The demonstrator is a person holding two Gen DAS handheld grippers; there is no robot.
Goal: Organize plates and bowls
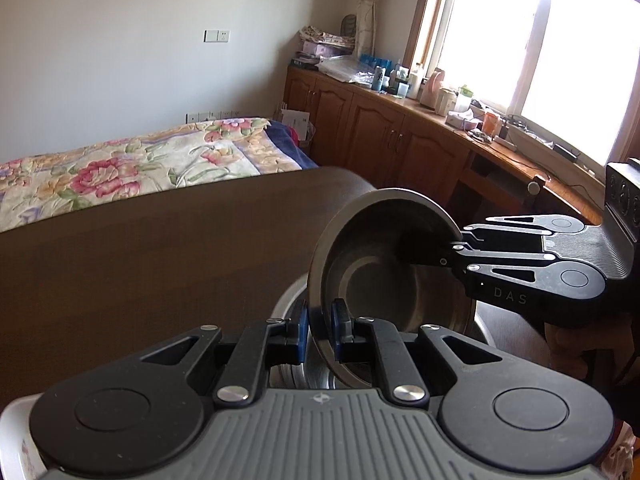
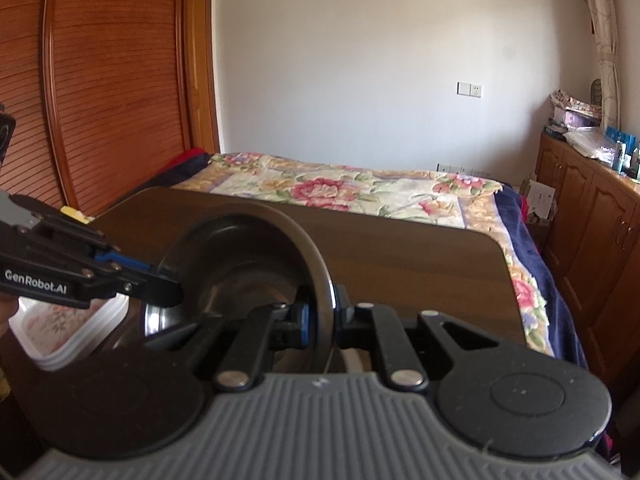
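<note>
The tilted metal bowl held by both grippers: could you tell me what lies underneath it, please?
Under the metal bowl, more stacked metal dishes rest on the brown table. The bowl and the left gripper cover most of them, so their number is unclear.

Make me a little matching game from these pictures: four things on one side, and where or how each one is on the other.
Things:
1. steel bowl
2. white dishes
3. bedspread
4. table

Descriptions:
a. dark brown wood, under the work
b. flowered, lying beyond the table's far edge
c. tilted on edge, gripped at its rim by the left tongs and the right tongs
d. stacked low at the left edge of the right wrist view, below the left tongs

Pairs: 1-c, 2-d, 3-b, 4-a
</note>
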